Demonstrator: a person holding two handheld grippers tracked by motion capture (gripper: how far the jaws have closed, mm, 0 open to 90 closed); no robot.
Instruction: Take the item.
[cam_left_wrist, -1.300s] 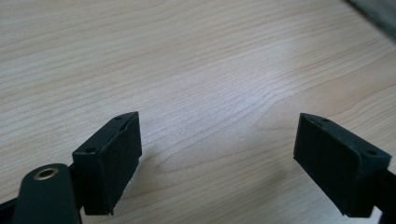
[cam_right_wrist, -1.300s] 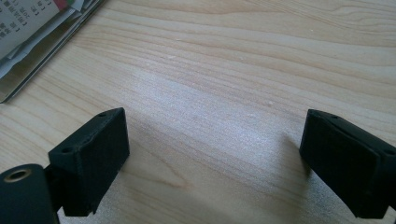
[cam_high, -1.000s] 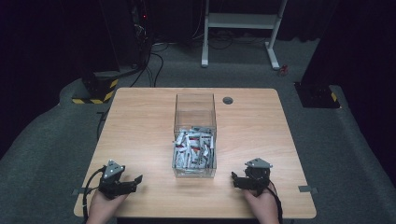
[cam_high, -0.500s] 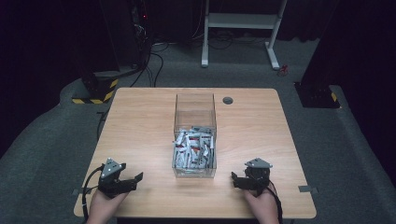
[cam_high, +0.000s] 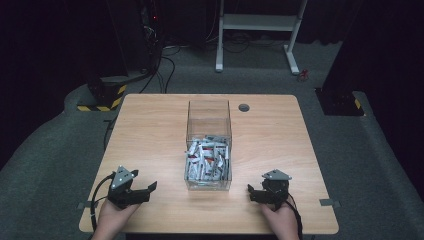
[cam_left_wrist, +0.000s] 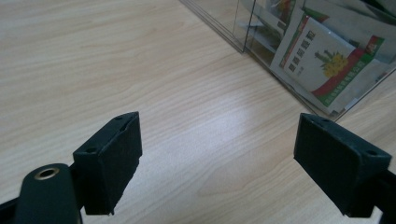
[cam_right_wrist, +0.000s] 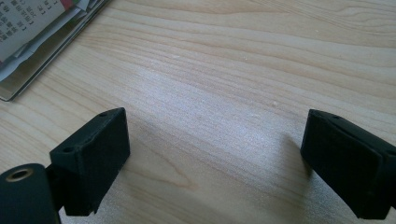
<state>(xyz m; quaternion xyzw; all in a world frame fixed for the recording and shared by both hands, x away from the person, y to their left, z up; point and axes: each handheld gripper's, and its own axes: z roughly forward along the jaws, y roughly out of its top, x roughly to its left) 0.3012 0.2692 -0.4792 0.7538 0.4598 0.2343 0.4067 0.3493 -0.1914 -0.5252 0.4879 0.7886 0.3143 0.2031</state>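
A clear plastic box (cam_high: 208, 117) stands in the middle of the wooden table (cam_high: 150, 135), its near half holding several small white, red and green sachets (cam_high: 207, 161). My left gripper (cam_high: 145, 191) rests near the table's front edge, left of the box, open and holding nothing. In the left gripper view the jaws stand wide apart (cam_left_wrist: 218, 165) over bare wood, with the box corner (cam_left_wrist: 299, 70) at the upper right. My right gripper (cam_high: 254, 193) rests at the front, right of the box, open and bare (cam_right_wrist: 215, 163). The box edge (cam_right_wrist: 42, 42) shows at its upper left.
A round grommet hole (cam_high: 244, 107) sits near the table's far edge. Beyond the table lie grey carpet, a white frame's legs (cam_high: 257, 30) and cables (cam_high: 165, 60). A yellow-black striped base (cam_high: 102, 97) stands at the far left.
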